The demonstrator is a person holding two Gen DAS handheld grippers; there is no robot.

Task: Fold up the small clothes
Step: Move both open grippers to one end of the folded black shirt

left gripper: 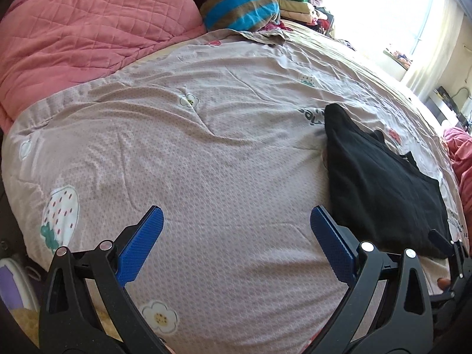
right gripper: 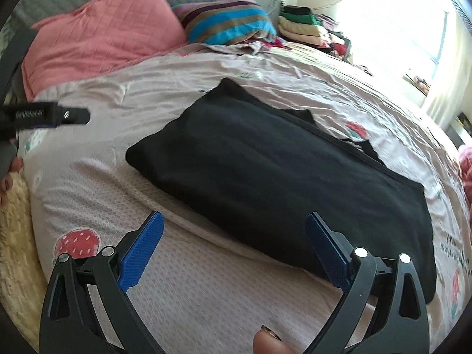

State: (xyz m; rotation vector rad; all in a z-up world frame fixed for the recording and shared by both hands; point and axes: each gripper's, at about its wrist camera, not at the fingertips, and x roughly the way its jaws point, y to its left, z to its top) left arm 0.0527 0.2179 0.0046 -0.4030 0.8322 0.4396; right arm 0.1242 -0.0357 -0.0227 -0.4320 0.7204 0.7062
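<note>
Folded black cloth garment (right gripper: 274, 177) lies flat on pinkish strawberry-print bedsheet (right gripper: 191, 289). Left gripper (left gripper: 236, 224) spread wide, empty, beside it. Right gripper (right gripper: 234, 228) spread wide, empty, possibly hovering over garment's near edge.

A pink quilted pillow (left gripper: 88, 26) lies at ten o'clock on the strawberry-print bedspread (left gripper: 206, 162), a striped blanket (left gripper: 236, 3) at twelve, stacked laundry (left gripper: 295, 3) beside it.

The black garment (right gripper: 280, 177) covers part of the words printed on the bed cover (left gripper: 206, 162), so only a few letters show. The clothes pile (right gripper: 306, 26) at the far end is too small to tell apart. The window (left gripper: 383, 8) is bright white.
</note>
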